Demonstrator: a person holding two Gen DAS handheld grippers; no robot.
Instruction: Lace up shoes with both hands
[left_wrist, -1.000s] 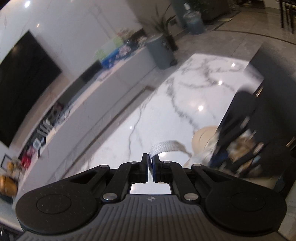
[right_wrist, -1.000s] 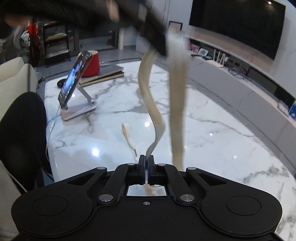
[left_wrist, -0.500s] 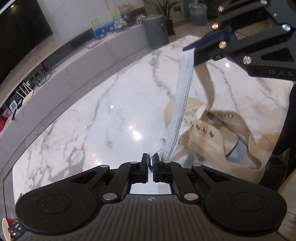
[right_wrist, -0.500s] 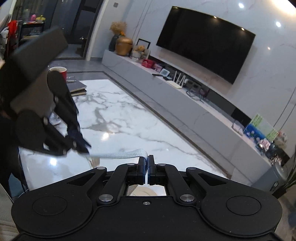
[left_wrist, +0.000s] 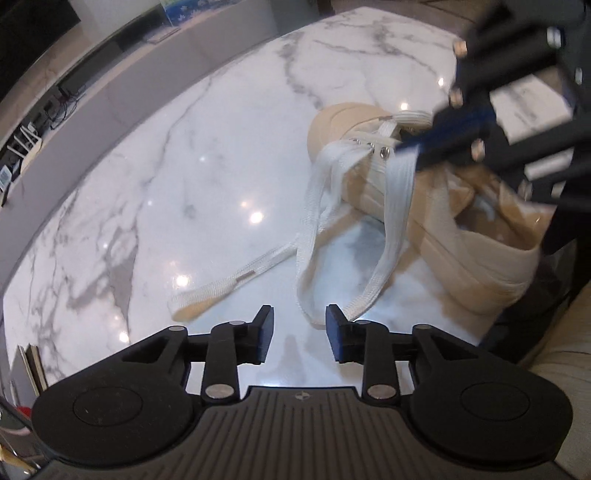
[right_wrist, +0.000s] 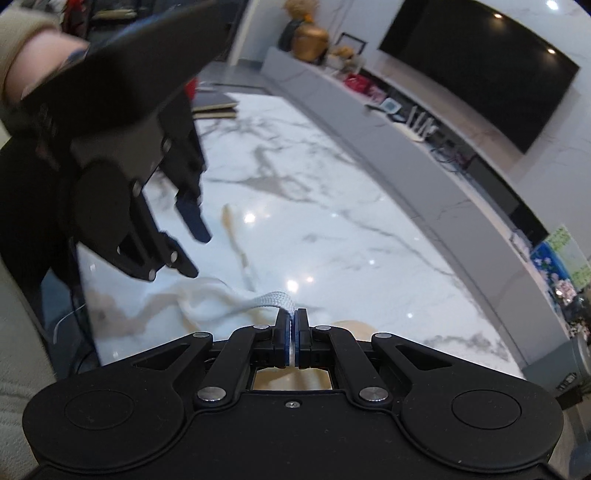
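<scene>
In the left wrist view a long grey media unit (left_wrist: 122, 74) runs along the far left edge, with cables and small white devices on its shelf; the white marble table (left_wrist: 192, 155) fills the middle; on it, left of centre, the free end of the white shoelace (left_wrist: 236, 277) lies flat, and further right the lace rises in a slack loop to the eyelets of the beige shoe (left_wrist: 436, 206), which rests on the table at the right; the left gripper (left_wrist: 298, 334) hangs just above the table with its fingers opening, apart, nothing pressed between them, the bottom of the loop just beside the right finger; at upper right the right gripper (left_wrist: 417, 147), blurred, reaches across the front of the shoe and hides part of the eyelet row. In the right wrist view the left gripper (right_wrist: 192, 236) and the sleeve above it block the left side; beyond them the shoelace (right_wrist: 236, 218) trails over the table (right_wrist: 369, 229); the right gripper (right_wrist: 293, 332) has its fingers closed on a fold of the lace; books (right_wrist: 214, 105) lie at the far end of the table; a dark television (right_wrist: 480, 70) hangs on the wall at the right.
</scene>
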